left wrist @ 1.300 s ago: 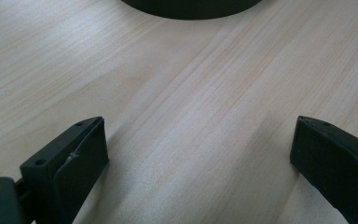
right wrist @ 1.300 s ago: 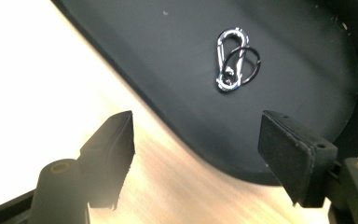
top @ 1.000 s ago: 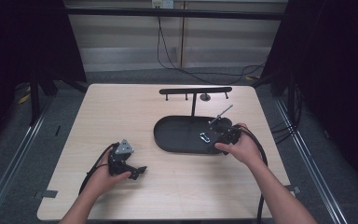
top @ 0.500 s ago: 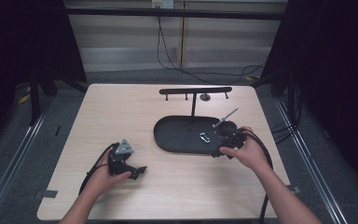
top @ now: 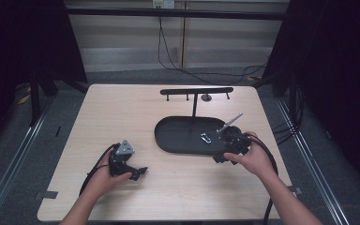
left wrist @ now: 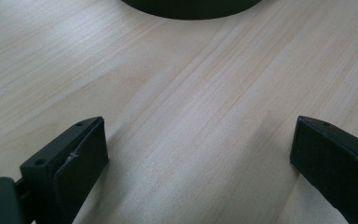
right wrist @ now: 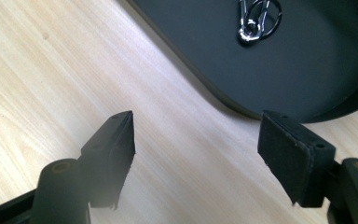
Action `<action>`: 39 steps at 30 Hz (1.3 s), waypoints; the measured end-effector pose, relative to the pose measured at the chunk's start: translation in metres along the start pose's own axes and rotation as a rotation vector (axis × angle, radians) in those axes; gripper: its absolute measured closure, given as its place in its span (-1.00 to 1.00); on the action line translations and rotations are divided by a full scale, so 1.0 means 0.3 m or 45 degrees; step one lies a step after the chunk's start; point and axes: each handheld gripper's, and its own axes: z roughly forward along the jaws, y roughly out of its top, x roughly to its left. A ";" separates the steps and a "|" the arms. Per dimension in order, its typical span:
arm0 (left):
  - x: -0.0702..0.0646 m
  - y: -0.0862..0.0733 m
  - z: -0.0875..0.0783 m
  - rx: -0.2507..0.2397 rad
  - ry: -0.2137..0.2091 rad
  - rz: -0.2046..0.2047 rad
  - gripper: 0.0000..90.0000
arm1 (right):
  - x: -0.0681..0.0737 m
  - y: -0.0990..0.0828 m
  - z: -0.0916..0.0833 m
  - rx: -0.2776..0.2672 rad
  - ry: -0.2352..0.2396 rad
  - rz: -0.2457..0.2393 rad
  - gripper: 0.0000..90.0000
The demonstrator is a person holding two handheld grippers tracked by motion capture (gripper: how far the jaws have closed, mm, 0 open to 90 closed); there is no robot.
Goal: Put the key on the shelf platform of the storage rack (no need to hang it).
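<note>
A small silver carabiner clip (top: 206, 138) lies inside a black oval tray (top: 173, 138) right of the table's middle. In the right gripper view the clip (right wrist: 257, 17) sits ahead on the tray (right wrist: 317, 70), beyond the jaws. My right gripper (top: 222, 153) is held at the tray's front right edge, open, with bare wood between its jaws (right wrist: 198, 123). My left gripper (top: 139, 171) rests low over the table at the front left, open and holding nothing (left wrist: 200, 135). The tray's rim (left wrist: 191, 8) shows far ahead of it.
Behind the tray a black stand (top: 196, 91) with a horizontal bar and short pegs rises on a thin post. A thin silver rod (top: 229, 123) sticks up beside the right gripper. Cables trail from both grippers toward the front edge. Light wood table (top: 122, 117) spreads left of the tray.
My right gripper has drawn back a little from over the tray toward the front right. The left gripper has stayed where it was.
</note>
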 end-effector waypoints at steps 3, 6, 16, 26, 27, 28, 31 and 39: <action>0.000 0.000 0.000 0.001 0.000 0.000 -0.92 | 0.001 -0.013 -0.004 -0.005 0.006 -0.002 -0.39; 0.000 0.000 0.000 0.001 0.000 0.001 -0.92 | 0.001 -0.023 -0.007 0.001 -0.001 -0.003 -0.39; 0.000 0.000 0.000 0.000 0.001 0.000 -0.92 | -0.002 -0.066 -0.002 -0.003 0.020 0.007 -0.39; 0.000 0.000 0.000 0.000 0.000 0.000 -0.92 | -0.013 -0.118 0.015 -0.003 0.025 0.028 -0.39; 0.000 0.000 0.000 0.001 0.000 0.000 -0.92 | -0.014 -0.123 0.017 -0.012 0.024 0.031 -0.39; 0.000 0.000 0.000 0.001 0.000 0.001 -0.92 | -0.014 -0.127 0.017 -0.010 0.031 0.041 -0.39; 0.000 0.000 0.000 0.000 0.000 0.000 -0.92 | -0.018 -0.142 0.022 -0.008 0.022 0.029 -0.39; 0.000 0.000 0.000 0.001 0.000 0.001 -0.92 | -0.015 -0.181 0.039 -0.008 0.031 0.036 -0.39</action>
